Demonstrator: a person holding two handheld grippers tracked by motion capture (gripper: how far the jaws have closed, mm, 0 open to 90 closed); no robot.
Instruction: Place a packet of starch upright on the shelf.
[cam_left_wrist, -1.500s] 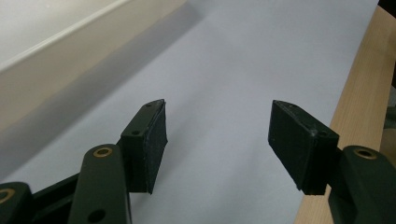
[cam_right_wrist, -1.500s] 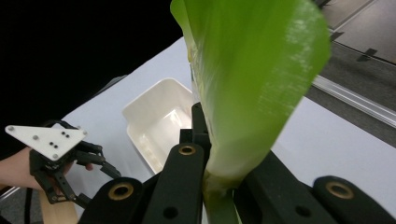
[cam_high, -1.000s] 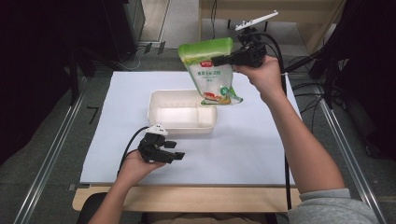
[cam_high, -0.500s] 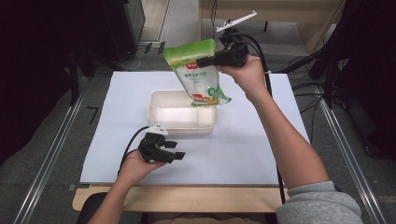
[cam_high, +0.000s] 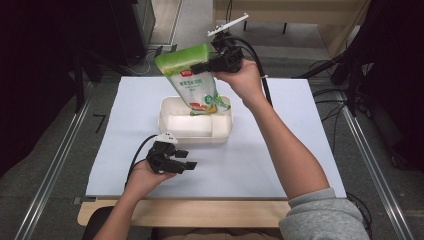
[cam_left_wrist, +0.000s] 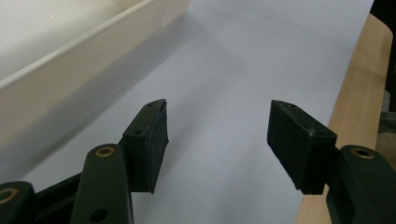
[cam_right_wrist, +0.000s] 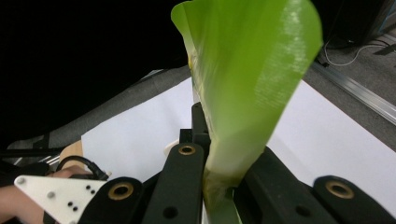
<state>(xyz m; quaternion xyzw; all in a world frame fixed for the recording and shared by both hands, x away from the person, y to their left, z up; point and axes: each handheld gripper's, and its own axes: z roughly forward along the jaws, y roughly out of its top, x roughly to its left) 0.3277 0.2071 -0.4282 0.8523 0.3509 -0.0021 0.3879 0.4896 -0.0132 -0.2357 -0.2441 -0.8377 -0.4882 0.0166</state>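
A tray (cam_high: 220, 134) sits mid-frame on the sheet (cam_high: 300, 150); a pouch (cam_high: 192, 80) hangs above its upper edge; the left gripper (cam_high: 186, 161) lies lower left.

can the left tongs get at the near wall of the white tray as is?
Probably yes. The left tongs are open and empty just in front of the white rectangular plastic tray, with bare white sheet between; the green-topped bag hangs farther back.

The right gripper (cam_right_wrist: 219, 186) has its two black jaws pressed together on the edge of a green bag (cam_right_wrist: 247, 79), which rises upright between them. Behind lies a white sheet (cam_right_wrist: 140, 135) over the table, darkness beyond it. At lower left, the other gripper's pale three-cornered plate (cam_right_wrist: 58, 198) and a hand (cam_right_wrist: 14, 205) show
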